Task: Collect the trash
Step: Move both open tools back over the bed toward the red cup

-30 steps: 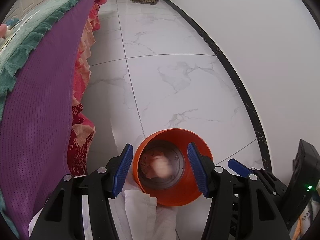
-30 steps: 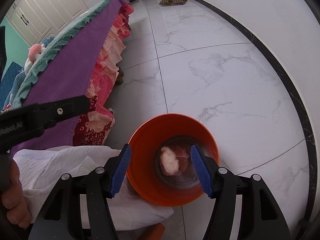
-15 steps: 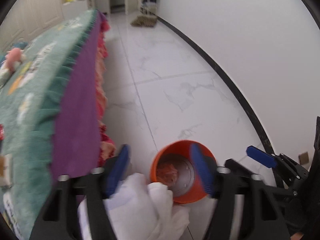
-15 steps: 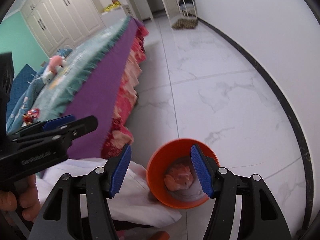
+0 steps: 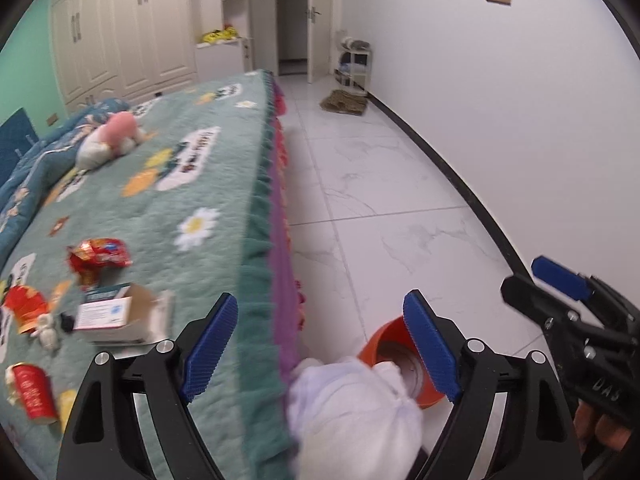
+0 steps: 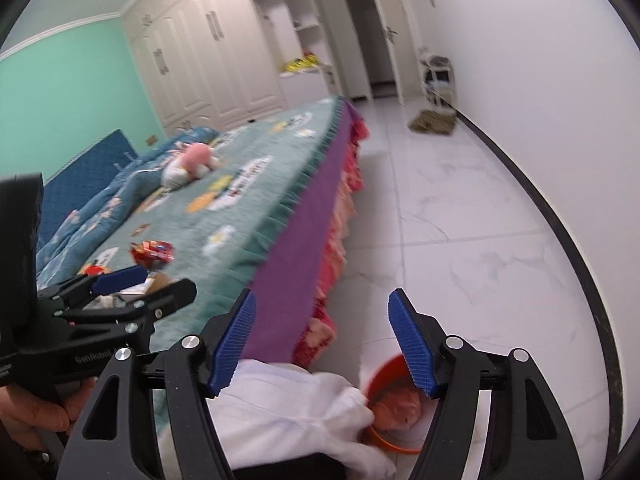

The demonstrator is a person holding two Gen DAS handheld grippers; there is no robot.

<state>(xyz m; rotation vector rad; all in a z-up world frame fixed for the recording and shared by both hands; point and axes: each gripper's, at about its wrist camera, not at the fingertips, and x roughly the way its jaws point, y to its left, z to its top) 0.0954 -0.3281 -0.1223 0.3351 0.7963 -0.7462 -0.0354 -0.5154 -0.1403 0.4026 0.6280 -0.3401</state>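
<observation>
We take the round orange plastic bin [image 5: 382, 338] on the white marble floor [image 5: 400, 200] as our landmark. Left of the bin, on the green flowered bedspread [image 5: 180, 184], the trash lies scattered: one crumpled red snack wrapper [image 5: 100, 254], one torn white cardboard box [image 5: 116, 316] nearer us than the wrapper, one red paper cup [image 5: 34, 390] nearest the camera, and one red-and-yellow scrap [image 5: 26, 304] at the far-left edge. One pink plush toy [image 5: 114, 140] lies farther up the bed.

All of this trash sits left of and beyond the left gripper [image 5: 320, 354], none of it between the jaws. Its jaws are opening wide and hold nothing; one blue pad hangs over the bed's edge, the other over the bin's rim. A white sleeve [image 5: 352, 404] shows below them, beside the bin.

In the right wrist view, the right gripper [image 6: 332, 344] is also opening, empty, straddling the purple bed skirt [image 6: 304, 256] and the bin, where pinkish crumpled trash [image 6: 400, 406] lies inside.
</observation>
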